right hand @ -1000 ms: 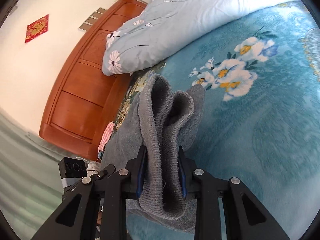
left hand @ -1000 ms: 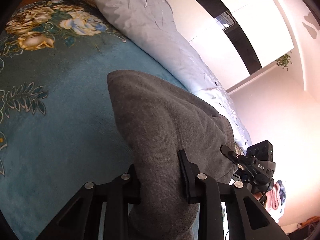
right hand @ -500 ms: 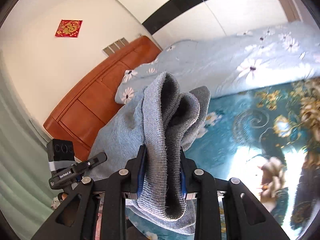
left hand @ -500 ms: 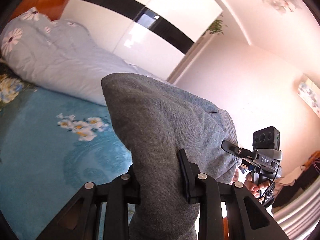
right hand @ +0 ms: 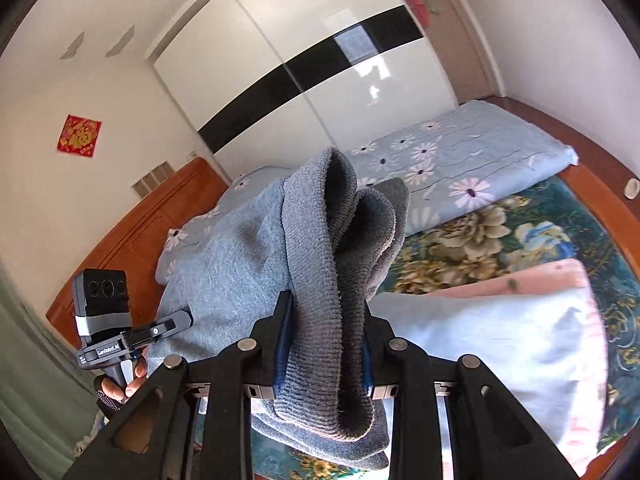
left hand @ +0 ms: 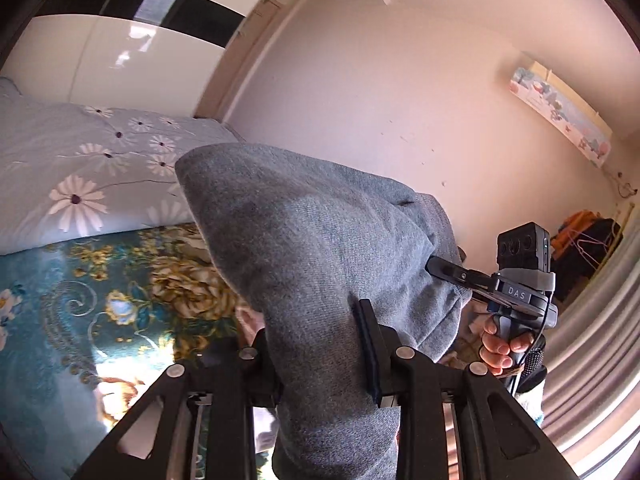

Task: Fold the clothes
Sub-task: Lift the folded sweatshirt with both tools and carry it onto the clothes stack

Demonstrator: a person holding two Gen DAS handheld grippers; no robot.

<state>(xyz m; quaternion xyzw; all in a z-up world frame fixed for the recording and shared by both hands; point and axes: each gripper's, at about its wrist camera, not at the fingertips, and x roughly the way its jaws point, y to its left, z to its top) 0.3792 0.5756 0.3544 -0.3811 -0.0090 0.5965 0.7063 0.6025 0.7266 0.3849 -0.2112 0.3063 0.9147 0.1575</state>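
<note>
The bed [right hand: 520, 240] fills the lower half of both views, its teal flowered blanket [left hand: 80, 300] spread out and a pale daisy-print quilt [right hand: 460, 152] bunched along the far side, below the white wardrobe [right hand: 300, 60] in the upper middle of the right wrist frame. A pink and pale blue cloth [right hand: 500, 340] lies on the blanket at the lower right of that frame.

The grey sweater [left hand: 320, 248] is what I am working on, and it is off the bed, hanging between my two claws. In the left wrist view it bulks up the centre of the frame, and the left claw [left hand: 320, 344] is clamped on a thick fold of it. In the right wrist view the right claw [right hand: 326, 344] is clamped on the ribbed hem [right hand: 316, 264], which rises from the pads in a doubled roll.

What matters for the coming move is that the sweater's long axis runs from one claw to the other. The right claw shows at the right edge of the left view, the left claw at the lower left of the right view, with cloth bridging them. Neither hand looks nearer the bed, so I judge both must lower together to lay it flat on the blanket.
</note>
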